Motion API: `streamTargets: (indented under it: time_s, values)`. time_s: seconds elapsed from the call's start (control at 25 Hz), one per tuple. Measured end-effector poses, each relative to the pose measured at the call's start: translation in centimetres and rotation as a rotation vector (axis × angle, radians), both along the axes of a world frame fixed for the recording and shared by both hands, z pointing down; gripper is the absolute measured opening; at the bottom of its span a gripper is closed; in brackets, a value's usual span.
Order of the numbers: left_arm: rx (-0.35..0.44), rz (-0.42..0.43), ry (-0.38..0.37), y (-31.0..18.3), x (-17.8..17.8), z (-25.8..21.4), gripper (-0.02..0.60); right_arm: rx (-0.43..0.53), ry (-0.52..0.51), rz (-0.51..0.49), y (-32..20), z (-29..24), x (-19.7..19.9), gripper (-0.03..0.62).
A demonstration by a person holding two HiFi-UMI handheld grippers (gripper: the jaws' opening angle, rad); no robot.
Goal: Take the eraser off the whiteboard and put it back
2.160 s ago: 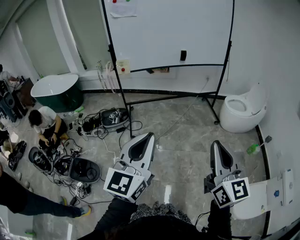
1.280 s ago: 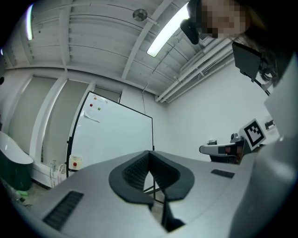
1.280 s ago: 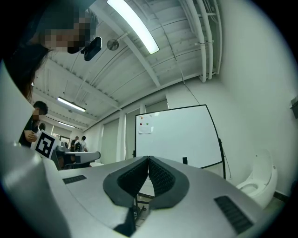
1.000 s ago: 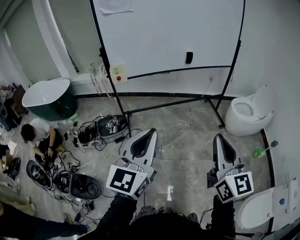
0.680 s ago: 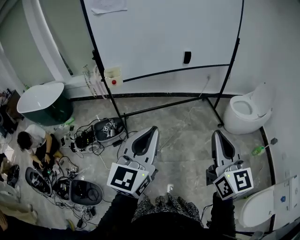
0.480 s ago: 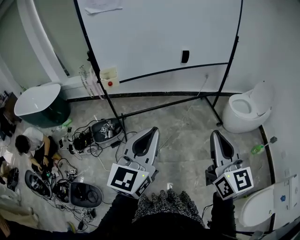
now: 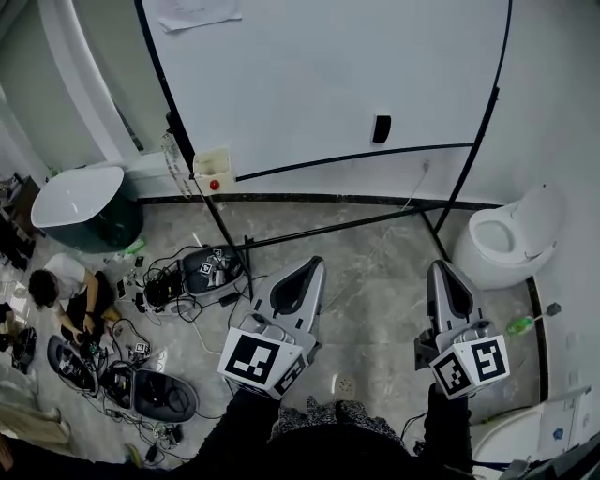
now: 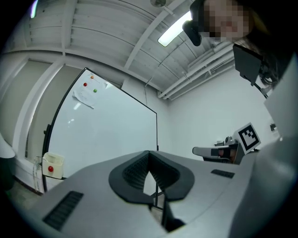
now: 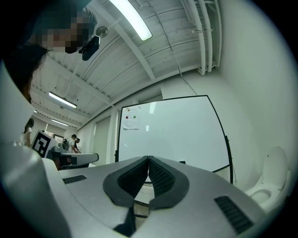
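**Eraser not yet reached; both tongs closed and empty**

Progress. No step of the task is judged to be done. The eraser point(image 7: 381, 128) is seen still stuck on the whiteboard point(image 7: 328, 66), low on its face and just above the lower frame bar. It lies ahead of the tongs and well apart from both, roughly between their two lines and nearer the right one. The left tongs point(image 7: 314, 267) and the right tongs point(image 7: 439, 269) are held side by side over the floor, both pointed toward the board. In each gripper view the pads are seen pressed together at the tips, with nothing between them. The whole sequence is therefore judged to remain: the approach, the opening of one pair of tongs, the grasp, the lift off the board, and the return to it.

Surface and room. No counter is involved. The eraser is carried by the upright board, which is mounted on a black stand point(image 7: 220, 230). Below the tongs a floor point(image 7: 375, 272) of grey marbled tile is seen.

- Left of the left tongs, cables and open cases point(image 7: 178, 277) are spread on the floor, with a seated person point(image 7: 66, 286) among them.
- Further left, a dark green tub point(image 7: 80, 202) is noted.
- A pale box with a red button point(image 7: 212, 170) is fixed to the stand's left post.
- A paper sheet point(image 7: 197, 13) is seen at the top of the board.
- Right of the right tongs, a white toilet-shaped seat point(image 7: 511, 239) is seen.
- Nearer the right tongs, a green bottle point(image 7: 519, 325) lies on the floor.
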State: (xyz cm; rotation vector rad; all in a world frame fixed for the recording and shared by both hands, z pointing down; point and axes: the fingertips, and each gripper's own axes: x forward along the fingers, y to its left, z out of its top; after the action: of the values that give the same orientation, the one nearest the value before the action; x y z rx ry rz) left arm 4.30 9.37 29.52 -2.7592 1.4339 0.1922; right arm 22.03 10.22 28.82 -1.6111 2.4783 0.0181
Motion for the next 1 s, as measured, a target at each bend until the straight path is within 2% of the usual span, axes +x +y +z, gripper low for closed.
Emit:
streamTargets:
  time_s: [0.16, 0.48, 0.76, 1.0]
  values:
    - [0.006, -0.006, 0.012, -4.3, 1.6, -0.6, 0.006, 0.009, 0.009, -0.026, -4.8, -0.2, 1.2, 0.009]
    - [0.002, -0.04, -0.015, -10.7, 3.5, -0.2, 0.006, -0.007, -0.001, -0.064, -12.1, 0.7, 2.8, 0.009]
    - [-0.027, -0.06, -0.028, -15.3, 1.8, 1.1, 0.006, -0.041, 0.013, -0.103, -17.1, 2.2, 0.4, 0.009]
    - [-0.044, -0.047, -0.021, -21.4, -0.4, 1.5, 0.006, -0.05, 0.034, -0.071, -22.2, 2.5, -1.2, 0.009]
